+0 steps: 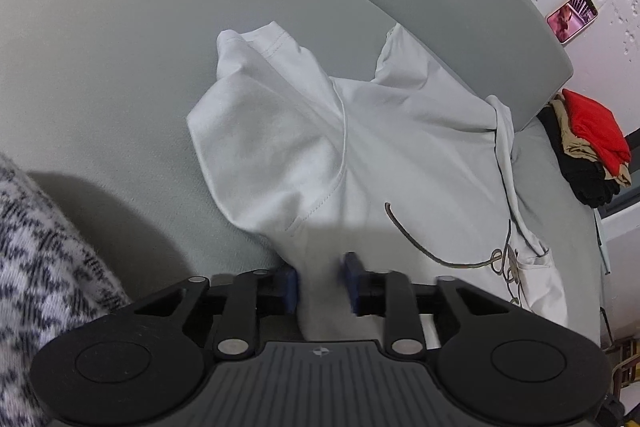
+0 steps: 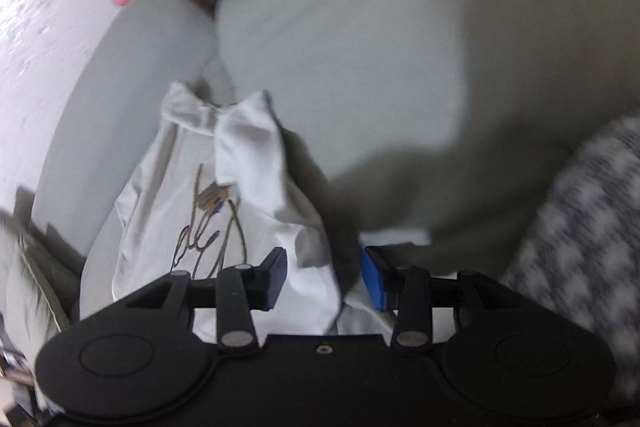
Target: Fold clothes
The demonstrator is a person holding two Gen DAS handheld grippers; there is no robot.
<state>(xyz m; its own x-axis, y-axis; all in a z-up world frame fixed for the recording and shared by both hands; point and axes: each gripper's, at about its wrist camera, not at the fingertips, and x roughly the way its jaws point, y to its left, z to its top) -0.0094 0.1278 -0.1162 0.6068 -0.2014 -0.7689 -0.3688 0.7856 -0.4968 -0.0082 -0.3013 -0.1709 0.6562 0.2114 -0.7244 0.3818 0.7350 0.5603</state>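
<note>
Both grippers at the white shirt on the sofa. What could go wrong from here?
1. The left gripper has only a narrow bunch of the shirt between its fingers; it could slip out on a lift.
2. The right gripper straddles a wrinkled edge with a visible gap at its pads, so it may catch several layers or miss.
3. The sleeve lies crumpled and doubled over; pulling now could lock in creases.

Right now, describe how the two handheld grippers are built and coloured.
Both look alike: the left gripper and right gripper have matte black bodies, round discs at each side, black linkage bars with silver pivot pins, and blue finger pads. The left body is ribbed with a small cross mark; the right has a centre screw.
</note>
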